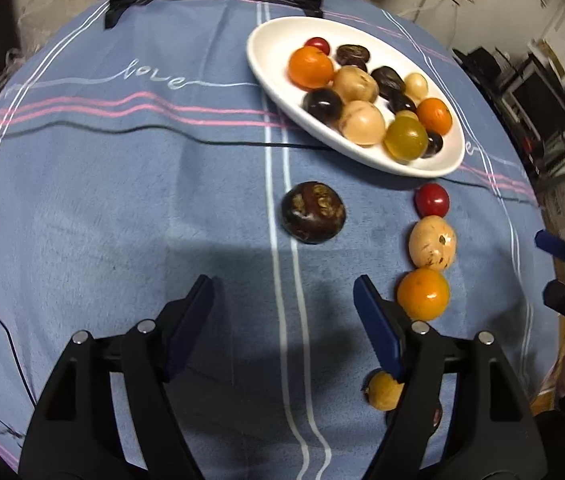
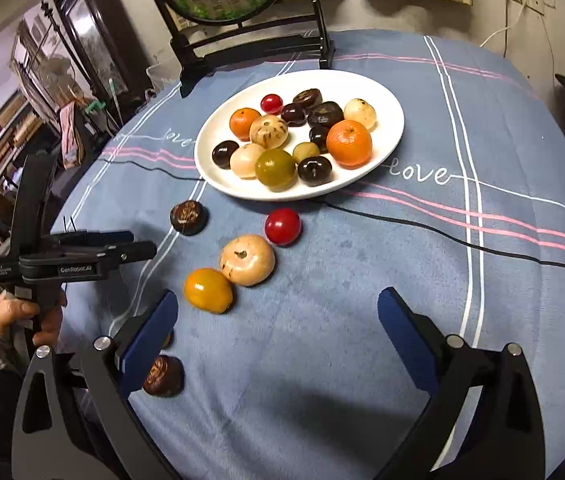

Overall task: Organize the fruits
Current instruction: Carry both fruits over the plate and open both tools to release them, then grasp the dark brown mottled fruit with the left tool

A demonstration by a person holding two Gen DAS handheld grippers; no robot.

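The word "love" is stitched in white cursive on the blue tablecloth [image 2: 362,300] covering the counter, repeated along a thin white line: left of the white plate [image 2: 386,96], right of it, and again near the right edge. On the left gripper [image 2: 138,244], white print reads "GenRobot.AI"; a smaller label beside it is too small to read.

A soft, matt, slightly napped blue tablecloth [image 2: 362,320] covers the table. The white plate [image 2: 386,136] looks like glossy glazed ceramic. The red tomato [image 2: 282,226] is smooth and shiny; the dark chestnut-like fruit [image 1: 313,213] is glossy but scuffed. The left gripper [image 1: 284,300] is matt black plastic with blue ribbed pads and metal rivets.
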